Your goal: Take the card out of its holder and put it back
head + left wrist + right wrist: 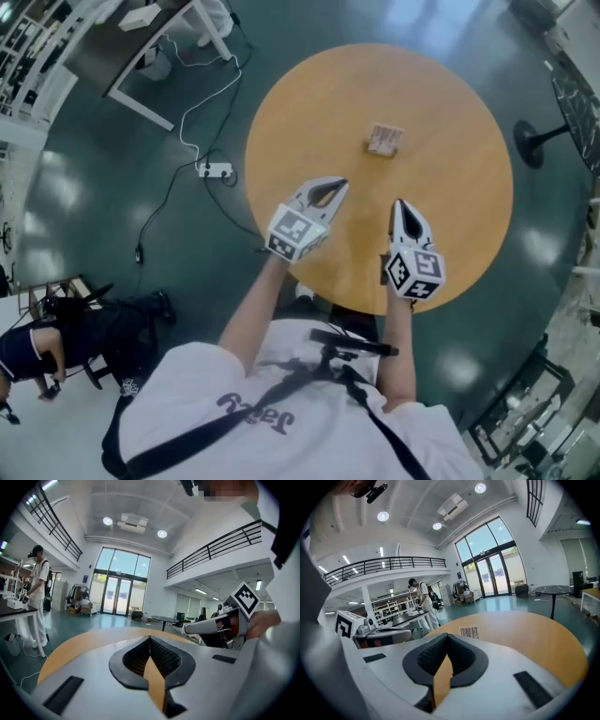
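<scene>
A small wooden card holder [384, 141] with a card in it stands near the middle of the round wooden table [469, 206]. In the right gripper view the card [469, 632] shows a barcode, just beyond the jaw tips. My left gripper [342, 184] hovers over the table's near left part, shut and empty, short of the holder. My right gripper [398, 203] hangs beside it to the right, also shut with nothing between its jaws. From the left gripper view the right gripper [187, 629] shows at the right; the holder is out of that view.
The table stands on a dark green floor. A power strip [216, 170] with cables lies on the floor at the left. A white desk [150, 56] is at the far left, a person crouches at the lower left, and a black round table base [534, 142] sits at the right.
</scene>
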The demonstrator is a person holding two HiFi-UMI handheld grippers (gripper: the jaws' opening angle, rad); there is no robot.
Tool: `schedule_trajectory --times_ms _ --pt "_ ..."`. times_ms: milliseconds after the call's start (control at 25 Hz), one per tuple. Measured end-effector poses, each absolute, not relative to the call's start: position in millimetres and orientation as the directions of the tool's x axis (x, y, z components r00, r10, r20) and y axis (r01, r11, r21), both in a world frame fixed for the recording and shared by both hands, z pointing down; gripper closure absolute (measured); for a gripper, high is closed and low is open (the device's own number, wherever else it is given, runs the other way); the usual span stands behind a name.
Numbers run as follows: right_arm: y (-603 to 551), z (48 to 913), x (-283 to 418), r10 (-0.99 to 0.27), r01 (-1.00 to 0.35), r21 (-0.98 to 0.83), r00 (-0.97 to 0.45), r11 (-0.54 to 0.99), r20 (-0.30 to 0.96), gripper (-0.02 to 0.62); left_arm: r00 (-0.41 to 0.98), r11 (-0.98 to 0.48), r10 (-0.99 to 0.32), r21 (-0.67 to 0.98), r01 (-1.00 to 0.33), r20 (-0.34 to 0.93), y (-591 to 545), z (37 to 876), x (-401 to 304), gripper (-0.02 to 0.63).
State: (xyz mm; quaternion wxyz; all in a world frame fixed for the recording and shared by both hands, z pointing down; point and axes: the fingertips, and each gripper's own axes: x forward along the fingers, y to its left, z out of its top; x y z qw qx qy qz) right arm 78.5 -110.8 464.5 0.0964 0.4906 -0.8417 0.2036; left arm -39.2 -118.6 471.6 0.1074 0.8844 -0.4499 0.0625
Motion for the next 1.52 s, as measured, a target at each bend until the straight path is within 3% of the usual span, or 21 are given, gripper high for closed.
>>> schedule_trajectory --times_ms 720,1040,1280,1360,1440,1520 --pt "-164 519 97 -0.715 -0.848 -0.32 -0.529 0.423 0.457 0.582 0.561 -0.589 -0.738 0.048 -0.806 0.376 -205 532 -100 0.592" --pt "-185 534 96 -0.69 -0.844 -0.331 -0.536 0.422 0.487 0.581 0.647 -0.712 -0.606 0.046 -0.701 0.463 -237 570 -106 0.568" --pt "-192 547 96 -0.669 -0.844 -0.335 -0.536 0.419 0.514 0.582 0.716 -0.794 -0.502 0.069 -0.604 0.486 -261 581 -87 0.466" --pt "-194 549 95 -0.666 -0.843 -0.333 -0.538 0.423 0.516 0.583 0.748 -0.826 -0.459 0.081 -0.558 0.479 -268 580 -76 0.424" --pt "-195 551 95 -0.663 -0.843 -0.339 -0.538 0.418 0.521 0.581 0.781 -0.85 -0.421 0.1 -0.517 0.463 -273 577 -64 0.342" --pt "-196 551 97 -0.665 -0.844 -0.347 -0.536 0.409 0.52 0.581 0.805 -0.871 -0.388 0.108 -0.479 0.448 -277 573 -50 0.321"
